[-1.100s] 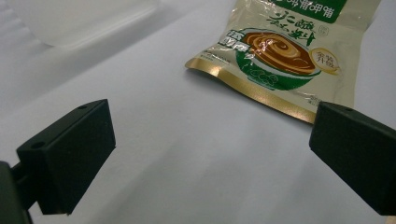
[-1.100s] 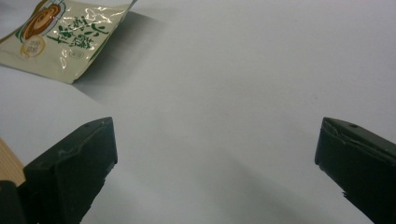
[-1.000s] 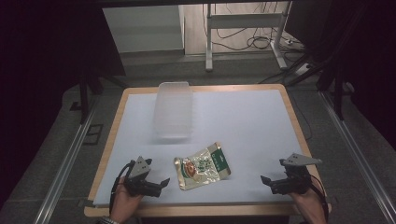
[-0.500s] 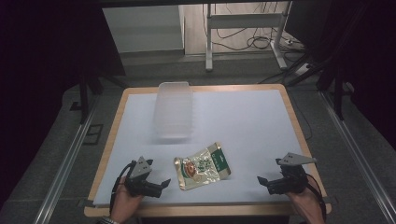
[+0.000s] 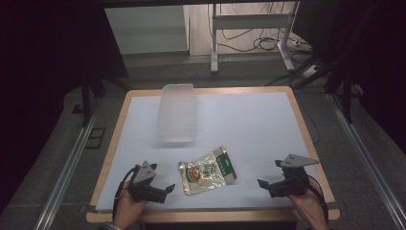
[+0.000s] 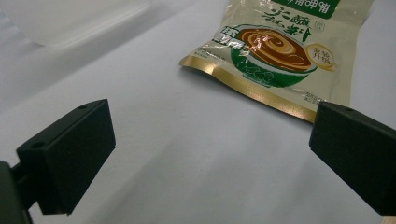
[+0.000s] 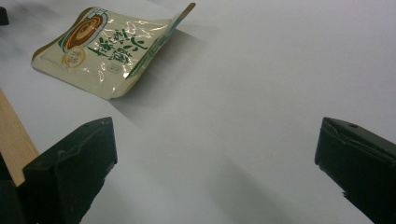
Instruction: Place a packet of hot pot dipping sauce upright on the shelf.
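Both pairs of jaws stand wide apart with nothing between them but bare white table cover. The left gripper (image 5: 163,190) sits low at the near left of the table, held in the person's left hand (image 5: 128,206), and its jaws aim right toward the snack pouch (image 5: 207,170), which lies just beyond their tips without touching them; in the left gripper view the pouch (image 6: 285,51) fills the far right ahead of the open jaws, its gold-edged end nearest. Compared with a second ago, the left gripper has hardly shifted, while the right gripper (image 5: 268,184) has dropped a little nearer to the near edge and settled lower, its jaws pointing left. It stands well apart from the pouch, with open cover between them; in the right gripper view the pouch (image 7: 112,46) lies far left, one corner curled up off the surface. The pouch itself has not moved: it rests flat and slightly askew near the middle of the near half of the table (image 5: 268,120). Farther off, toward the far left centre, a clear plastic container (image 5: 178,112) lies on the cover, well away from both grippers. Nothing stands between either gripper and the pouch.
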`<state>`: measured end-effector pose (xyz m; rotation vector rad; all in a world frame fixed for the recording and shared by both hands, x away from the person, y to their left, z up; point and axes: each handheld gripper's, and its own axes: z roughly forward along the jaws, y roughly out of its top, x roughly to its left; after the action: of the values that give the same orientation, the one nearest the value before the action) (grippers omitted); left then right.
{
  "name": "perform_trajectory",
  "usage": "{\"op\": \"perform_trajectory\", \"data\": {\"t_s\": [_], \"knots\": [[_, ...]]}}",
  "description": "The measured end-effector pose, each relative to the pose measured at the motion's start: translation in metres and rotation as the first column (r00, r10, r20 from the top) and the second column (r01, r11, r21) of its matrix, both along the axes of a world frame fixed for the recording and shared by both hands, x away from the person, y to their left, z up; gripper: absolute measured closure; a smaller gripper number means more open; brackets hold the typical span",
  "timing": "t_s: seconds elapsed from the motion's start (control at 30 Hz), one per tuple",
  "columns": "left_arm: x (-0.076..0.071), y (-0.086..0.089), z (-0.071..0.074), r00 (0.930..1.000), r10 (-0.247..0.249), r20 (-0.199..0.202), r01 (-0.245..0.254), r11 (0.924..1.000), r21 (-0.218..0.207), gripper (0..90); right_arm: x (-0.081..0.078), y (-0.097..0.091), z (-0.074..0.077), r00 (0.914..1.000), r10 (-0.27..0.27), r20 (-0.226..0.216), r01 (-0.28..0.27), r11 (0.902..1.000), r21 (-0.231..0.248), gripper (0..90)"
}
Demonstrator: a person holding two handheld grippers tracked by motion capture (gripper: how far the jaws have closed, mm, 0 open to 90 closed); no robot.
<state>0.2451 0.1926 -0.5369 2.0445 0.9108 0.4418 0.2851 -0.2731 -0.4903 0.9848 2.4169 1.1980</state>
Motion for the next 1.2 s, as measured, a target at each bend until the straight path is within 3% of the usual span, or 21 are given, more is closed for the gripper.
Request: {"op": "perform_trajectory", "data": {"t_s": [0.43, 0.67, 0.83, 1.03, 1.2], "knots": [[0.000, 0.000, 0.000, 1.0000, -0.002, 0.005, 0.002, 1.0000, -0.005, 0.2, 0.009, 0.020, -0.002, 0.9979, 0.065, 0.001, -0.065, 0.9975, 0.028, 0.0], [-0.001, 0.000, 0.001, 0.9999, -0.001, 0.017, 0.001, 1.0000, -0.009, 0.2, 0.013, 0.032, -0.004, 0.9944, 0.104, -0.021, -0.103, 0.9940, 0.039, 0.0], [-0.001, 0.000, 0.002, 0.9997, -0.001, 0.024, 0.001, 0.9999, -0.012, 0.2, 0.016, 0.039, -0.006, 0.9937, 0.109, -0.026, -0.108, 0.9929, 0.051, 0.0], [-0.001, 0.000, 0.002, 0.9997, -0.003, 0.022, 0.004, 1.0000, -0.009, 0.2, 0.016, 0.054, -0.006, 0.9943, 0.106, -0.008, -0.106, 0.9942, 0.019, 0.0], [-0.001, -0.001, 0.001, 0.9998, -0.007, 0.021, 0.007, 0.9999, -0.007, 0.2, 0.017, 0.063, -0.005, 0.9936, 0.113, -0.008, -0.112, 0.9929, 0.038, 0.1]]}}
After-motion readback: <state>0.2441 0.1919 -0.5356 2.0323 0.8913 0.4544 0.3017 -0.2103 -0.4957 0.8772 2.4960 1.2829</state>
